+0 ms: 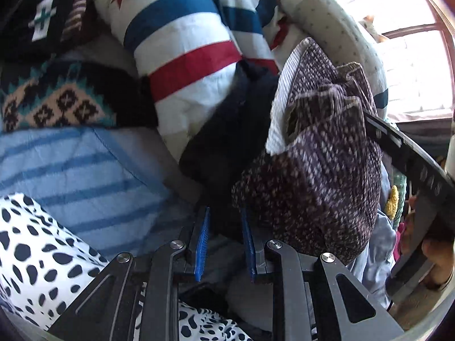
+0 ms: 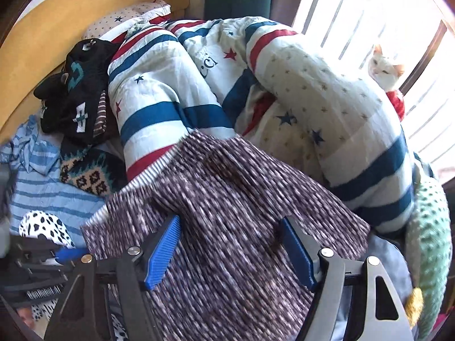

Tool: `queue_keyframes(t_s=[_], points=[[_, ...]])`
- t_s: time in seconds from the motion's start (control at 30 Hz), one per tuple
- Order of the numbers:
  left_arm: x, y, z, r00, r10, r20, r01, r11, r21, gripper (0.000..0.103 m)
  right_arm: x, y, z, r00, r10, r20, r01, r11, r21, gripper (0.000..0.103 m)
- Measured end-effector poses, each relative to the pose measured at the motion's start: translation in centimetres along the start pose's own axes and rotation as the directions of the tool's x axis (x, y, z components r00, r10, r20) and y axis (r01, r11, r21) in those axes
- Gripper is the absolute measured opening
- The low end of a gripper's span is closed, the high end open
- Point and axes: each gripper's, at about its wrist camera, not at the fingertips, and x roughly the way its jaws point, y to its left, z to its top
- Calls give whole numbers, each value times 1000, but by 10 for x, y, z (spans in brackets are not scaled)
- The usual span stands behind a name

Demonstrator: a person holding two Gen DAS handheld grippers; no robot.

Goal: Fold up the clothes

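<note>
A purple-and-white speckled knit top (image 1: 312, 176) hangs bunched over a bed. My left gripper (image 1: 224, 211) points down at its lower corner, with the blue pads a narrow gap apart and dark cloth filling that gap. In the right wrist view the same top (image 2: 227, 187) drapes forward between and under my right gripper (image 2: 230, 220), whose pads stand wide apart and do not pinch it. A black finger of the right gripper (image 1: 398, 145) shows under the top's bunched upper part. At the top's left hem is the left gripper (image 2: 68, 254).
A rolled duvet (image 2: 159, 108) with red and blue stripes fills the bed behind. A blue striped shirt (image 1: 71, 170), a black-spotted white cloth (image 1: 34, 255), a patterned knit (image 1: 57, 105) and a black garment (image 2: 76, 96) lie left. A white cat (image 2: 384, 68) sits by the window.
</note>
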Motion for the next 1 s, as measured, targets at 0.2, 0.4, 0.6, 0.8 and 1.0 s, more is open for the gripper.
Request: queue_keyframes(t_s=[0.2,0.4,0.6,0.8,1.0], points=[[-50,4,-6,946,-296,131,304,951,-50,44,-6,-2,6,1000,15,1,-15,1000,25,73],[-40,-37,0,952,-299,60,297,954,40,60,-3,-5,7,1000,25,-16,-24,999,39,67],[19,-30,0,981,-186,-59,183,982,-51,35,9,-9,25,999,-37,-36,39,999,33,66],[15,-20,-3,973,-231,-31,228,971,-73,38,57,-20,38,994,-9,-112,18,997,79,62],[-1,-8,-4,961,-271,-48,262,953,-151,41,30,-20,42,999,-1,-55,8,993,120,63]])
